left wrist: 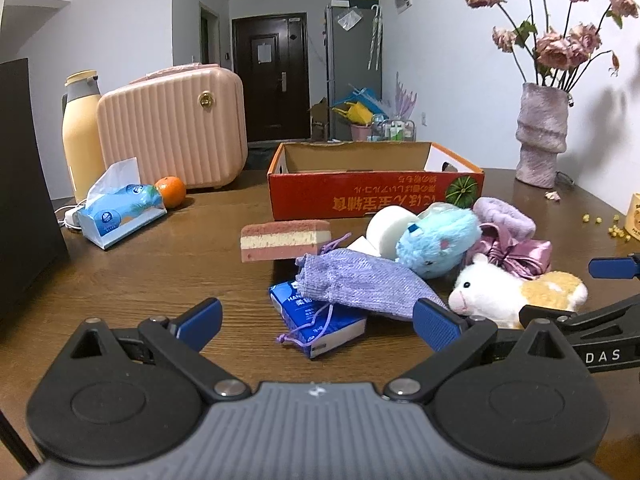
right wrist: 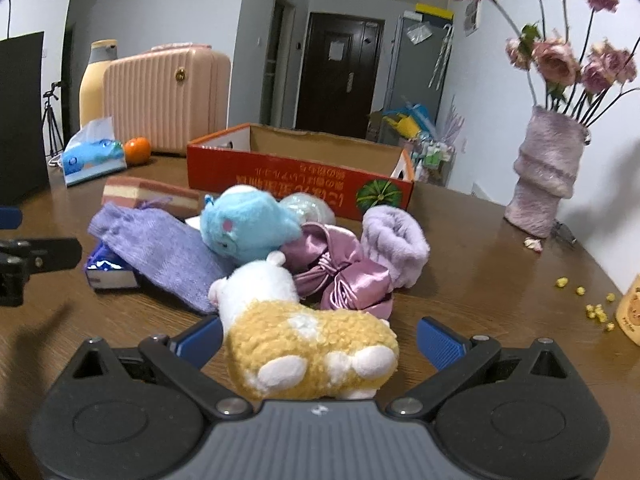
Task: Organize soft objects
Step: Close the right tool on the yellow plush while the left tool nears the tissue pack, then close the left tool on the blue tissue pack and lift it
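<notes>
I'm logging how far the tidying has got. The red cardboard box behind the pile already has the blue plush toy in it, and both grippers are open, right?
Not quite. The blue plush toy is not in the red cardboard box; it lies on the table in front of it, within the pile, as the right wrist view shows. The left gripper and right gripper are indeed open.

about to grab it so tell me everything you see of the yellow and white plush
The yellow and white plush is a fleecy toy animal: white head, curly yellow body, white paws. It lies on its side on the table, rear end between the open jaws of the right hand-held gripper, head against the purple knit pouch.
</notes>
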A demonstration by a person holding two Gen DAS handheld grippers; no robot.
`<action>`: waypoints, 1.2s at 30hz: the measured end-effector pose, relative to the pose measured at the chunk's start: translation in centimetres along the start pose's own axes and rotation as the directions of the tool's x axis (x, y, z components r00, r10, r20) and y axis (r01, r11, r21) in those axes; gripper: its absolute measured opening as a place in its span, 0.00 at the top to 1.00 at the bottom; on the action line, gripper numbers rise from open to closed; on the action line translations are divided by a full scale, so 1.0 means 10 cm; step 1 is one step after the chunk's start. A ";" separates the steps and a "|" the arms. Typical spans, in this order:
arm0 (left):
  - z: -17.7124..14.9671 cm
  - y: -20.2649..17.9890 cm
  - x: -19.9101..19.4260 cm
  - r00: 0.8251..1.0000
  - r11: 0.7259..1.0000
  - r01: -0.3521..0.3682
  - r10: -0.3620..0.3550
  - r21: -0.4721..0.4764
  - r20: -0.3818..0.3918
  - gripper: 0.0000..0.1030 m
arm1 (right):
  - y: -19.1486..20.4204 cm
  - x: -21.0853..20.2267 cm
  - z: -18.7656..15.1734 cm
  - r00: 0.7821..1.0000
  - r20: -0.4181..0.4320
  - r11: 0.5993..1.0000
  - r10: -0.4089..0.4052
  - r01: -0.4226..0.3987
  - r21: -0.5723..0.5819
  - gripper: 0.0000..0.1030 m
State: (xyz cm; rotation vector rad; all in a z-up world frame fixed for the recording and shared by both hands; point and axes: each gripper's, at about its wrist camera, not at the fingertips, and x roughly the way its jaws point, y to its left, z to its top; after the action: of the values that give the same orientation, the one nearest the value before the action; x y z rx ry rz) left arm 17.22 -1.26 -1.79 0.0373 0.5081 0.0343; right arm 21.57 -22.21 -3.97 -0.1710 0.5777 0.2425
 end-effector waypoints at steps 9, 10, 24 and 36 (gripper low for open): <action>-0.01 0.00 0.25 0.998 1.000 0.011 -0.012 -0.007 -0.060 0.00 | -0.22 0.38 -0.07 0.985 -0.085 0.980 0.150 -0.137 0.142 0.01; -0.02 0.01 0.27 0.998 1.000 0.014 -0.015 -0.012 -0.067 0.00 | -0.22 0.39 -0.08 0.984 -0.090 0.979 0.155 -0.141 0.147 0.01; -0.03 -0.03 0.33 0.995 1.000 0.020 -0.018 0.017 -0.102 0.00 | -0.10 0.15 -0.07 0.994 0.025 0.987 0.108 -0.111 0.114 0.08; 0.02 -0.10 0.71 0.988 0.996 -0.035 0.046 0.076 -0.148 0.00 | -0.27 -0.05 -0.03 0.992 0.119 0.977 0.030 -0.054 0.205 0.08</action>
State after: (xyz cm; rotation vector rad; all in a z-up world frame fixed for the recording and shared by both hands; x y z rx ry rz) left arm 23.60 -1.99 -5.10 0.1178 0.6584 0.0580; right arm 21.67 -24.95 -3.70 0.0579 0.4887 0.2301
